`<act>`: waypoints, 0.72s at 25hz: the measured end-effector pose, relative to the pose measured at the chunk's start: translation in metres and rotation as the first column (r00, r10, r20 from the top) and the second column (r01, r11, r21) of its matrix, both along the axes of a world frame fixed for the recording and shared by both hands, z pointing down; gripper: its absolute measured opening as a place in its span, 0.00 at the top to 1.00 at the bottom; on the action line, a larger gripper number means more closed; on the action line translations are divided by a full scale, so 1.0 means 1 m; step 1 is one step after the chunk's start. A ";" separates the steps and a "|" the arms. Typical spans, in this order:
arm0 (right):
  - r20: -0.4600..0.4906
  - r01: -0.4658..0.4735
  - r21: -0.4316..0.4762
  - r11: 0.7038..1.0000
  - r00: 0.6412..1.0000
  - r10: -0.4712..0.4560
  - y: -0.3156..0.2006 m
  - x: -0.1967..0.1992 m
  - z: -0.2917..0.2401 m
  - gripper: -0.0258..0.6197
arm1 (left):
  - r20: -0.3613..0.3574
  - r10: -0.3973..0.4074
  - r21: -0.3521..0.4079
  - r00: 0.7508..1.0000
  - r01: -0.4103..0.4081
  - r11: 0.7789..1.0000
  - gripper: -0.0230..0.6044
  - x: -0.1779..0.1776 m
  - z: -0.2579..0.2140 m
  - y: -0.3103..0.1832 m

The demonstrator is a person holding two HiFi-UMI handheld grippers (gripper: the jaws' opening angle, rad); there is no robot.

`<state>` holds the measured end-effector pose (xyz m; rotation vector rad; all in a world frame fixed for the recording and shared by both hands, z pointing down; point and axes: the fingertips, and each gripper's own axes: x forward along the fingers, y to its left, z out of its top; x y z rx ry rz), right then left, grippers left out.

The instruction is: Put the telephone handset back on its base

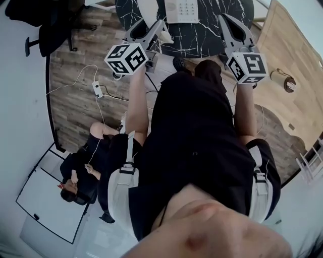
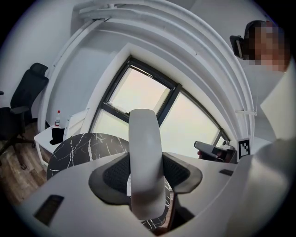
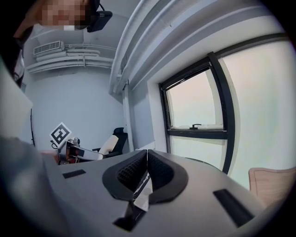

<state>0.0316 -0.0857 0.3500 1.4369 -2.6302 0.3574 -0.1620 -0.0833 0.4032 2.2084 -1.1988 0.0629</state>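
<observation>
A white telephone handset (image 2: 144, 152) stands upright between the dark pads of my left gripper (image 2: 145, 173), which is shut on it. In the head view the left gripper (image 1: 154, 31) reaches over the near edge of the round black marble table (image 1: 202, 38), and the handset (image 1: 148, 11) sticks out beyond its jaws. The white phone base (image 1: 182, 10) with its keypad lies on the table just right of the handset. My right gripper (image 1: 229, 27) hovers over the table's right side; its pads (image 3: 159, 171) meet with nothing between them.
A person (image 1: 83, 169) sits at the lower left beside a white desk. A power strip (image 1: 97, 89) with cables lies on the wooden floor left of the table. A black office chair (image 1: 50, 25) stands at the upper left. Large windows (image 2: 138, 97) lie ahead.
</observation>
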 end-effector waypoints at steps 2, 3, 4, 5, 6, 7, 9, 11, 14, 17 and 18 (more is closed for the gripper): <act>-0.003 -0.007 -0.016 1.000 1.000 0.007 -0.001 -0.003 0.006 0.91 | 0.015 0.013 -0.014 1.000 -0.013 1.000 0.61 0.001 0.007 -0.004; -0.006 -0.011 -0.027 1.000 1.000 0.011 0.001 -0.004 0.010 0.91 | 0.023 0.023 -0.024 0.999 -0.022 0.999 0.61 0.002 0.011 -0.003; -0.010 -0.015 -0.037 0.999 1.000 0.015 0.002 -0.005 0.013 0.91 | 0.029 0.031 -0.034 0.999 -0.030 0.999 0.61 0.003 0.015 -0.003; -0.013 -0.016 -0.047 0.999 1.000 0.016 0.002 -0.006 0.016 0.91 | 0.033 0.036 -0.042 0.999 -0.035 0.999 0.61 0.004 0.018 -0.004; -0.017 -0.015 -0.055 0.998 1.000 0.014 0.001 -0.008 0.019 0.91 | 0.036 0.038 -0.048 0.999 -0.036 0.998 0.61 0.005 0.020 -0.006; -0.021 -0.011 -0.061 0.998 1.000 0.010 0.000 -0.011 0.020 0.91 | 0.038 0.039 -0.053 0.999 -0.037 0.998 0.61 0.007 0.022 -0.008; -0.026 0.002 -0.070 0.998 1.000 -0.004 0.000 -0.016 0.022 0.91 | 0.043 0.039 -0.064 0.998 -0.036 0.997 0.61 0.009 0.026 -0.011; -0.026 0.018 -0.081 0.997 0.999 -0.020 -0.003 -0.021 0.027 0.91 | 0.053 0.036 -0.079 0.998 -0.031 0.996 0.61 0.011 0.033 -0.014; -0.025 0.041 -0.106 0.994 0.999 -0.044 -0.011 -0.025 0.038 0.91 | 0.065 0.027 -0.107 0.998 -0.020 0.994 0.61 0.014 0.044 -0.021; -0.020 0.061 -0.128 0.990 0.998 -0.064 -0.023 -0.028 0.048 0.91 | 0.077 0.018 -0.132 0.997 -0.008 0.991 0.61 0.016 0.054 -0.029; -0.020 0.069 -0.134 0.989 0.997 -0.073 -0.027 -0.029 0.051 0.91 | 0.081 0.014 -0.141 0.997 -0.002 0.990 0.61 0.016 0.058 -0.032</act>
